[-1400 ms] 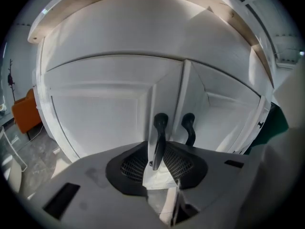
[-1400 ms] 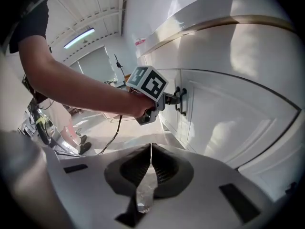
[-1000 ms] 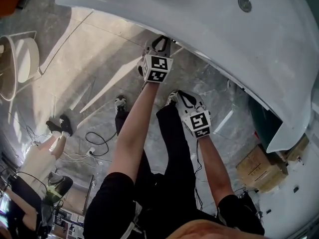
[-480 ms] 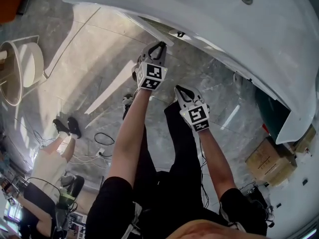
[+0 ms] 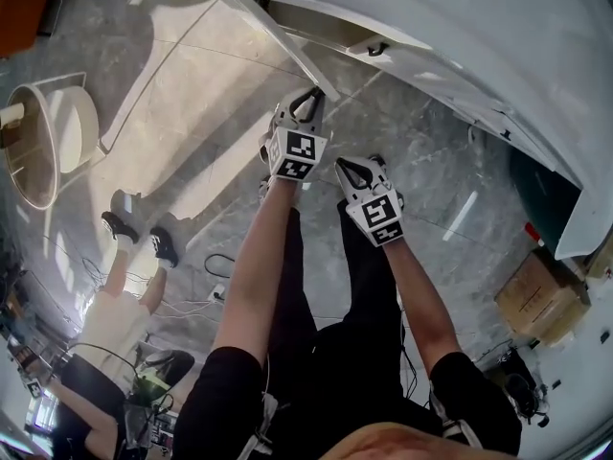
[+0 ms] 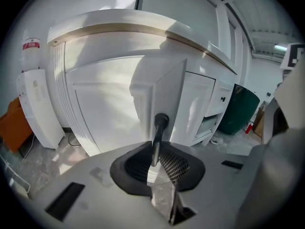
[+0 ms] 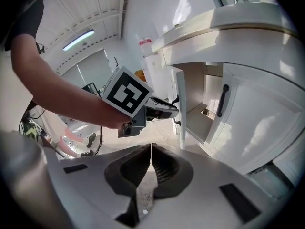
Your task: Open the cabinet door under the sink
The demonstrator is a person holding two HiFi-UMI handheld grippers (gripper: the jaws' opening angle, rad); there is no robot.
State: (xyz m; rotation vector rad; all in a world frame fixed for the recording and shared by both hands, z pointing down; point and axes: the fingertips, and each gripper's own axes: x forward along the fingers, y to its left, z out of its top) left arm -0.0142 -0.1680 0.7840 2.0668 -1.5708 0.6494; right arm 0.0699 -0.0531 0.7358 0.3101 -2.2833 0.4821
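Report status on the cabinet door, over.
Left claw shut on the door handle. Right claw shut, empty. Cabinet door partly open, shelf showing. Nothing seen blocking its swing.

Black short sleeves (image 5: 222, 391), black trousers (image 5: 330, 348), white left tool (image 5: 311, 96), right tool (image 5: 344, 167)

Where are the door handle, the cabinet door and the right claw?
door handle (image 6: 157, 137), left gripper view, middle of its dark bar.
cabinet door (image 7: 181, 87), right gripper view, its white edge.
right claw (image 7: 151, 147), right gripper view, closed tips.

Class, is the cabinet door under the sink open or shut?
Open: door swung out, its handle in the left gripper, shelf inside showing.
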